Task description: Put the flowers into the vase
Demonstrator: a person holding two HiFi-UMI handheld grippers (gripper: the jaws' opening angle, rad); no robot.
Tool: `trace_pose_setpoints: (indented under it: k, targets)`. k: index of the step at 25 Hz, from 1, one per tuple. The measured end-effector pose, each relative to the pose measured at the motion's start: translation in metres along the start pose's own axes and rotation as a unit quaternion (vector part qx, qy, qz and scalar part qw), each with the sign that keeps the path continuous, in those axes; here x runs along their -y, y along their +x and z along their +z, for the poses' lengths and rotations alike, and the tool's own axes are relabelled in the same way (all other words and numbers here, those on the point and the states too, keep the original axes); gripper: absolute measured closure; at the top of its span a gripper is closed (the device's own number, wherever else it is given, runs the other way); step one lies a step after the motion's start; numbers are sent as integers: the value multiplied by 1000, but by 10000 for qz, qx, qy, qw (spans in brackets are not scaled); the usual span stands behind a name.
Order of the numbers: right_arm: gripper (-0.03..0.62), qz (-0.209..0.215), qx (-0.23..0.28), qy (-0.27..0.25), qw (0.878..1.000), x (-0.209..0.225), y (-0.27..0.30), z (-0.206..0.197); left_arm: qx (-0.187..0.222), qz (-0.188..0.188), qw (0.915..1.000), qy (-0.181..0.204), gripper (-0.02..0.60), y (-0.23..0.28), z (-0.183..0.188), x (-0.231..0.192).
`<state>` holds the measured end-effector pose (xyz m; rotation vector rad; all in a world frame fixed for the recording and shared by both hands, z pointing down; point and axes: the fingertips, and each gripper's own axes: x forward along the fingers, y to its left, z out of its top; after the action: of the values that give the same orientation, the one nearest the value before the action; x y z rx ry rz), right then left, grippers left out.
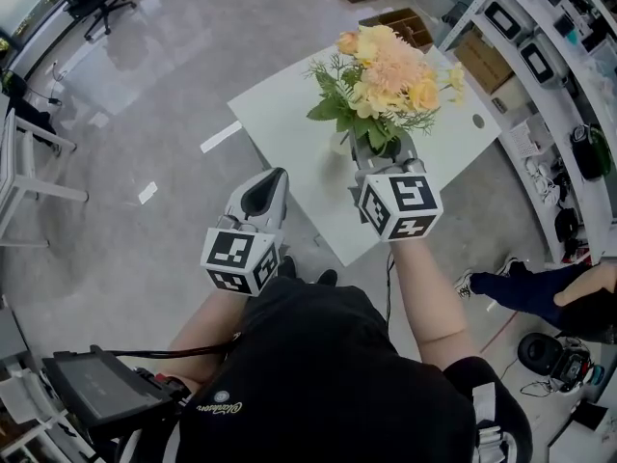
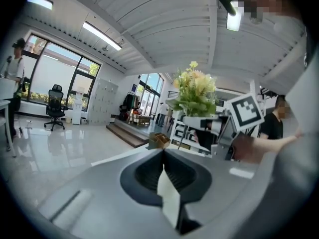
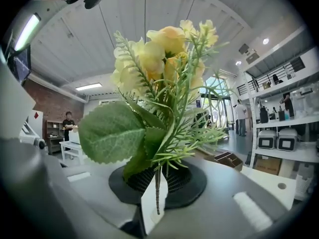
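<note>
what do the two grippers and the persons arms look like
The left gripper and the right gripper both have smooth light grey shells, with a black ribbed hollow around pale jaws. Each has a white cube at the back printed with black square markers: the left cube and the right cube. The person wears a black top with a small round logo, and the forearms are bare.
</note>
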<state>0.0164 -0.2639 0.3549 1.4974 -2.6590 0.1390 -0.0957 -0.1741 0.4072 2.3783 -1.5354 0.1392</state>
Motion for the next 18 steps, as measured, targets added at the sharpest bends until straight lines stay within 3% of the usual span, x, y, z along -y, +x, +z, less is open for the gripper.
trace_pose_setpoints:
  k: [10,18]
  targets:
    - [553,-182,-639,-120,9977,4,19,-92,-68,42,10000,21,574,-3,-6,-4]
    - [551,-151,-1214,-128,9924,4,25,-131,-119,77,9999,-3,574,-3,-10,-7]
